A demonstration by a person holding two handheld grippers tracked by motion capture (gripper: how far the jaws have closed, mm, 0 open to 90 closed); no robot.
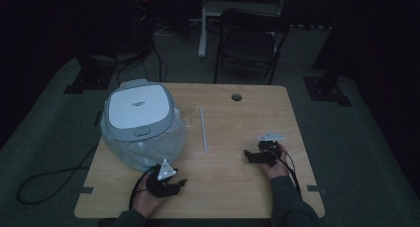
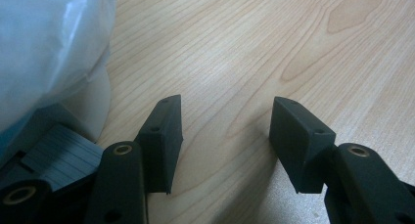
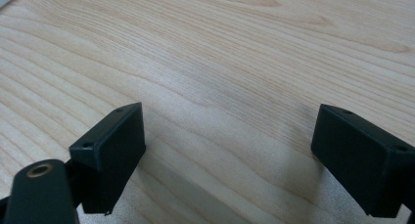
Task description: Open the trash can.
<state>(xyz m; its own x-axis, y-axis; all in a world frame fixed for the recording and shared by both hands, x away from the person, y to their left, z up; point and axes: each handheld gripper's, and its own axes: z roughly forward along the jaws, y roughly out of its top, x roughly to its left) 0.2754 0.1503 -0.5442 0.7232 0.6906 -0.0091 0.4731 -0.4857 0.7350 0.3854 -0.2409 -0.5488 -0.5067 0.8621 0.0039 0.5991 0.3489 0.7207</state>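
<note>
A pale wooden worktop [image 1: 233, 133] carries a large white-and-grey lidded appliance wrapped in clear plastic film [image 1: 140, 122] at its far left, with a slim grey rod [image 1: 203, 129] lying just to its right, near the middle. The left tool [image 1: 171, 183] rests at the near edge, just beside the wrapped appliance, jaws spread wide with only bare wood between them. The right tool [image 1: 250, 155] lies well apart at the near right, jaws likewise wide and holding nothing.

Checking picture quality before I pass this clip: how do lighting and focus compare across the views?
High view: dim and underexposed, room black, table and bagged cooker readable. Left gripper view: bright, wood grain sharp, plastic bag washed out. Right gripper view: evenly lit, soft shadows under the jaws.
</note>
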